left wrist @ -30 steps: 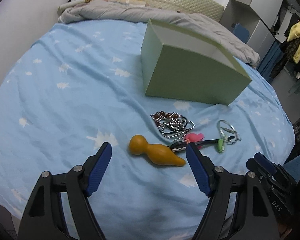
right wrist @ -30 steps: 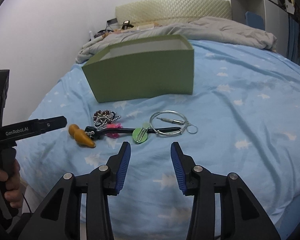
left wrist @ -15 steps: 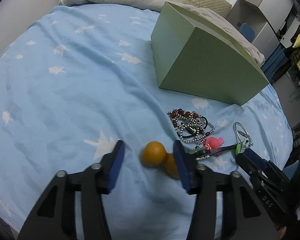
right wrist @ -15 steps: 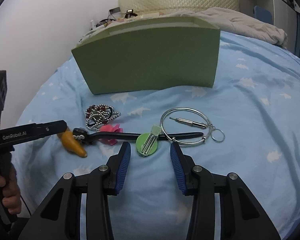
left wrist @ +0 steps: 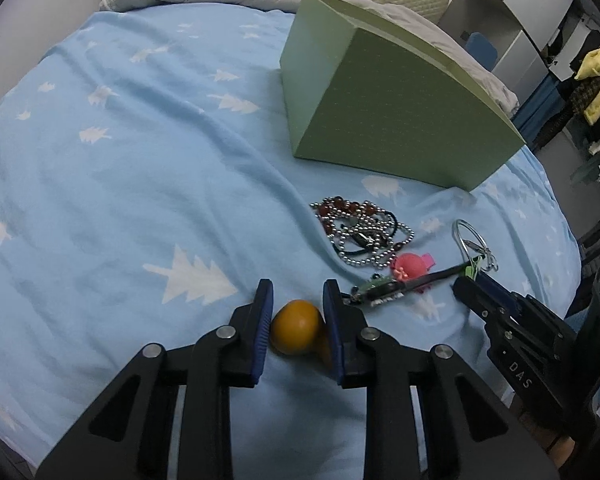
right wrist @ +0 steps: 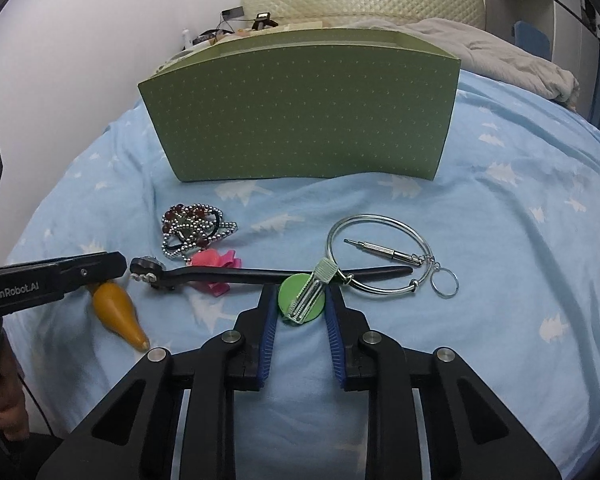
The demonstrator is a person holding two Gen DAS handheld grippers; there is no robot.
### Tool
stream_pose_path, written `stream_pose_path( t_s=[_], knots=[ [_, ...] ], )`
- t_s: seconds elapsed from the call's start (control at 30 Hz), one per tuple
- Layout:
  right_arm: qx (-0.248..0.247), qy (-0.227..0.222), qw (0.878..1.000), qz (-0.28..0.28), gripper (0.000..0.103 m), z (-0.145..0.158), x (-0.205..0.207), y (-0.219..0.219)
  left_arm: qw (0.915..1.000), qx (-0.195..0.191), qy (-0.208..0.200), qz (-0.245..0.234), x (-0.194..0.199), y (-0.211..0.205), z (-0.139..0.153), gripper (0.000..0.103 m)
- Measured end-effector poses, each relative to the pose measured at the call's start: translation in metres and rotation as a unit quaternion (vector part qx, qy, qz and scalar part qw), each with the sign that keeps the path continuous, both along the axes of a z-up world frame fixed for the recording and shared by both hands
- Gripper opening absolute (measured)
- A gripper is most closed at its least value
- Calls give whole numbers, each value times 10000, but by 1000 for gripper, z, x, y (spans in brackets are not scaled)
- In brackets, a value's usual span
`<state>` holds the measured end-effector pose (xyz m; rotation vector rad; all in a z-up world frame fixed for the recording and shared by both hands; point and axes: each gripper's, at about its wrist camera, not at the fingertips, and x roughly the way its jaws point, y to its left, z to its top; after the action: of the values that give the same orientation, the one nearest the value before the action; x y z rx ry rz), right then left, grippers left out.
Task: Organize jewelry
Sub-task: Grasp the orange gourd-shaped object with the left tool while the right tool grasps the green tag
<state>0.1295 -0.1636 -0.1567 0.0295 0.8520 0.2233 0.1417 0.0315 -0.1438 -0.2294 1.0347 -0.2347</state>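
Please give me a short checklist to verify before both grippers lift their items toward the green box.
1. Left gripper around the orange gourd pendant; jaws have just been closing: ok.
2. Left pads pressing the gourd firmly: cannot tell.
3. Right gripper around the green disc charm; jaws just closing: ok.
4. Disc free of the silver bangle and black hair stick: not ok, its tassel lies across the stick.
5. Green box open on top: ok.
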Motion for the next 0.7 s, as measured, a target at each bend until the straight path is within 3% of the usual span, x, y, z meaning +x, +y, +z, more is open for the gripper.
stream_pose_path(
  t_s=[0.7],
  knots=[
    [51, -535, 9985, -145, 21, 55, -57, -10, 9975, 261, -622, -187, -35, -9, 60, 25]
  ],
)
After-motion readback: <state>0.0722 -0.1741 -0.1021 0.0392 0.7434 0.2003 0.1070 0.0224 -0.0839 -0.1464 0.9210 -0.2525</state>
